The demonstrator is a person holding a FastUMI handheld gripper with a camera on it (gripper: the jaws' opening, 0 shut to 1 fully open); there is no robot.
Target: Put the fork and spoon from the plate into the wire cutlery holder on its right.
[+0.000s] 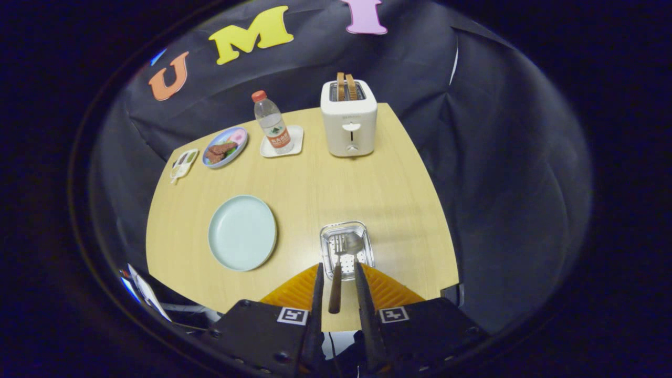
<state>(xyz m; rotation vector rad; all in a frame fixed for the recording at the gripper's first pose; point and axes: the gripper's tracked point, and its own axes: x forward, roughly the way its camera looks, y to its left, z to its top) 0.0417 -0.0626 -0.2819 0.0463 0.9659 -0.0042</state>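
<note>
Pale wood makes up the bench (315, 189), which fills the middle of the frame with a dark cloth wall behind it and on both sides. The tool (338, 286) shows at the bottom centre, its two fingers (317, 294) set a narrow gap apart. A brown wooden handle (335, 291) stands in that gap; whether the fingers press on it cannot be told.

The handle leads up to the fork (339, 247), whose tines sit inside the wire cutlery holder (362, 231) just ahead of the fingertips. The spoon (353, 244) lies in the holder too, its bowl right beside the fork's head. The holder stands near the bench's front edge, right of centre in the frame.

To the holder's left, well apart from it, the light blue plate (242, 232) lies bare on the bench, close to the front left edge. A broad strip of open wood runs between plate and holder and on up the middle of the bench.

Along the far edge stand a white toaster (349, 123) with two slices of bread in its slots, a water bottle (272, 124) on a small white tray (295, 143), and a patterned dish of food (224, 147). A small white item (183, 164) lies at the far left corner. The right side of the bench beyond the holder is open up to the toaster.
</note>
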